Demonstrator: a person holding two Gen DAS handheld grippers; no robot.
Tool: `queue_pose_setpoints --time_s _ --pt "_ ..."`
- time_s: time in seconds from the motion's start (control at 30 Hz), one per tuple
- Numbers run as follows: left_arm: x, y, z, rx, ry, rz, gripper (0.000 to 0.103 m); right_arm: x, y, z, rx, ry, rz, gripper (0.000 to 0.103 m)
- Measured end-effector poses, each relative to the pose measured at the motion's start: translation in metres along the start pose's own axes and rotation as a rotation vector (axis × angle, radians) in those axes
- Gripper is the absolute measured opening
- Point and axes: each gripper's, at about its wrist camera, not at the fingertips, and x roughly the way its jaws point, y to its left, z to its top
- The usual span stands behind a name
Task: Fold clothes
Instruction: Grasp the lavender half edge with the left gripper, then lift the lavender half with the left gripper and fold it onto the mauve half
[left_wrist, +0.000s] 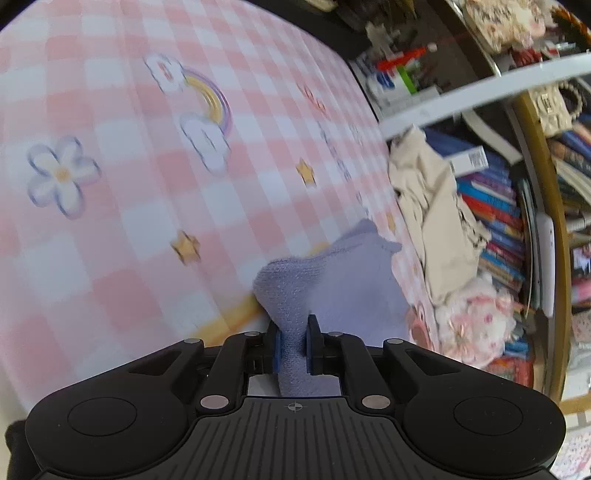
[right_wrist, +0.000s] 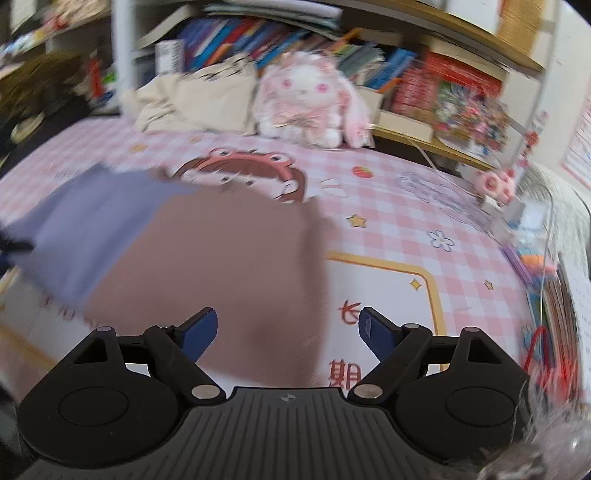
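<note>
A pink checked tablecloth (right_wrist: 406, 206) with flowers and stars covered the table, and a brownish-pink cloth (right_wrist: 236, 266) lay flat on it with a purple cloth (right_wrist: 85, 229) at its left side. A cream bag (right_wrist: 195, 99) and a white and pink plush bunny (right_wrist: 306, 99) sat at the far edge, in front of shelves of books. The left gripper (left_wrist: 293, 341) was pinched tight on a bunch of the purple cloth, while the right gripper (right_wrist: 288, 332) was spread wide above the near edge of the brownish-pink cloth, holding nothing.

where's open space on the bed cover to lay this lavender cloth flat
Bare checked cover lies right of the brown cloth, up to the clutter at the right edge. Crowded along the back: beige garments and plush rabbit. The left gripper holds the lavender cloth.
</note>
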Motion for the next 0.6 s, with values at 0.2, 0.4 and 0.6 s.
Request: queue_pose_setpoints --time_s 0.2,0.4,0.6 --pt "-0.017 0.016 0.019 0.022 -0.038 -0.002 0.01 0.027 0.007 0.006 0.031 0.077 0.012 0.064" --pt "-0.034 0.031 0.038 0.044 -0.074 -0.003 0.022 0.043 0.035 0.012 -0.014 0.098 0.106 0.049" --pt "-0.025 0.024 0.038 0.084 -0.089 0.007 0.043 0.056 0.047 0.015 -0.037 0.114 0.132 0.037"
